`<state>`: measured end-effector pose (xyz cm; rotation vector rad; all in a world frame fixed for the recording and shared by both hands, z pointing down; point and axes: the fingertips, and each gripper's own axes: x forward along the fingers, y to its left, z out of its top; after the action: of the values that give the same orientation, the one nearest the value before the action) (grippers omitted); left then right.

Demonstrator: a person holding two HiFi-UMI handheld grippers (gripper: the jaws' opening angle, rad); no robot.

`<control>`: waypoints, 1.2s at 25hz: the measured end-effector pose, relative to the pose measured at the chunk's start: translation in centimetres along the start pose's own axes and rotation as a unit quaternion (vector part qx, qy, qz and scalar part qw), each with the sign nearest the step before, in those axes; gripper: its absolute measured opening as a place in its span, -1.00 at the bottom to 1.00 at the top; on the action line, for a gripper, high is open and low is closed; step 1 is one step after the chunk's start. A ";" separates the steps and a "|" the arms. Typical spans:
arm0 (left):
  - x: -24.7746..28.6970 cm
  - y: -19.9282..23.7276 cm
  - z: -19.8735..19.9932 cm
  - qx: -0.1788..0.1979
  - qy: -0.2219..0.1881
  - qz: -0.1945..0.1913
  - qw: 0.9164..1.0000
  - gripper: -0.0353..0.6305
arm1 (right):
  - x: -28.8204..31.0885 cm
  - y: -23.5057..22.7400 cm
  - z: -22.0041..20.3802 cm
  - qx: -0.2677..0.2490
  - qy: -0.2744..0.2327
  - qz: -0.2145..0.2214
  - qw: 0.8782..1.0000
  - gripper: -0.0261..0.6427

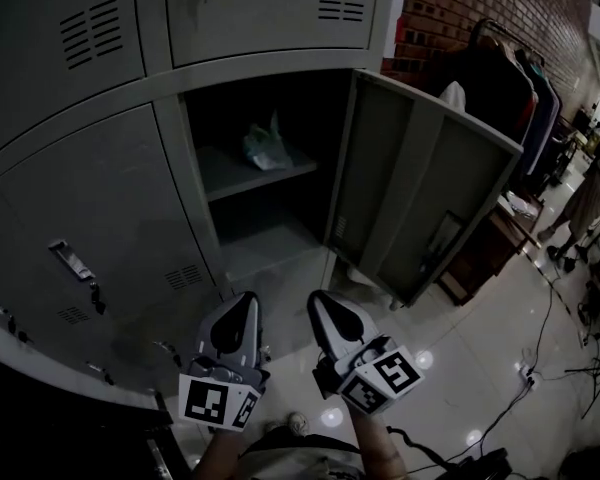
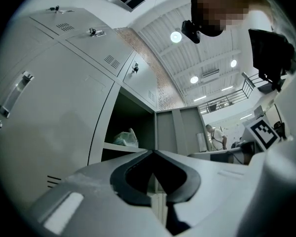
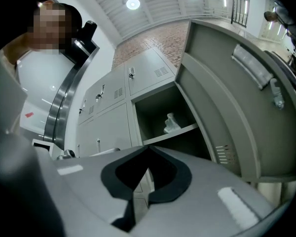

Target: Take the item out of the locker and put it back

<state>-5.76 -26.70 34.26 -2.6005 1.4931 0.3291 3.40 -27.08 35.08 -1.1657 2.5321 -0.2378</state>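
Note:
A crumpled clear plastic bag lies on the shelf inside the open grey locker. It also shows in the left gripper view as a pale bag and in the right gripper view as a small white bag. My left gripper and right gripper hang side by side below the locker opening, well short of it. Both are shut with nothing between their tips. In the gripper views, the left gripper and the right gripper show closed tips.
The locker door stands swung open to the right. Closed lockers fill the left and top. A clothes rack stands by the brick wall at the right. Cables trail on the glossy tiled floor.

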 end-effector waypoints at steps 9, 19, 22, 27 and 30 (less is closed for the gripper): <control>-9.0 -5.0 1.2 0.001 -0.007 -0.004 1.000 -0.88 | -7.5 6.9 -1.4 0.003 0.001 0.012 1.000 -0.92; -28.7 -12.2 4.0 0.012 0.003 0.023 1.000 -0.88 | -22.3 22.2 -2.5 -0.006 -0.015 0.017 1.000 -0.92; -33.4 -13.7 5.7 0.010 0.009 0.037 0.999 -0.88 | -25.5 26.0 -2.1 -0.012 -0.006 0.023 1.000 -0.91; -36.6 -16.3 9.5 0.014 -0.010 0.046 0.999 -0.88 | -28.0 29.2 0.2 -0.035 -0.003 0.014 0.999 -0.91; -37.1 -17.6 10.6 0.012 -0.018 0.049 0.999 -0.88 | -29.3 29.9 0.9 -0.027 -0.005 0.007 1.000 -0.92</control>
<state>-9.97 15.45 33.24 -2.4952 1.6059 0.3638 0.42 14.65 32.50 -1.1659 2.5516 -0.1614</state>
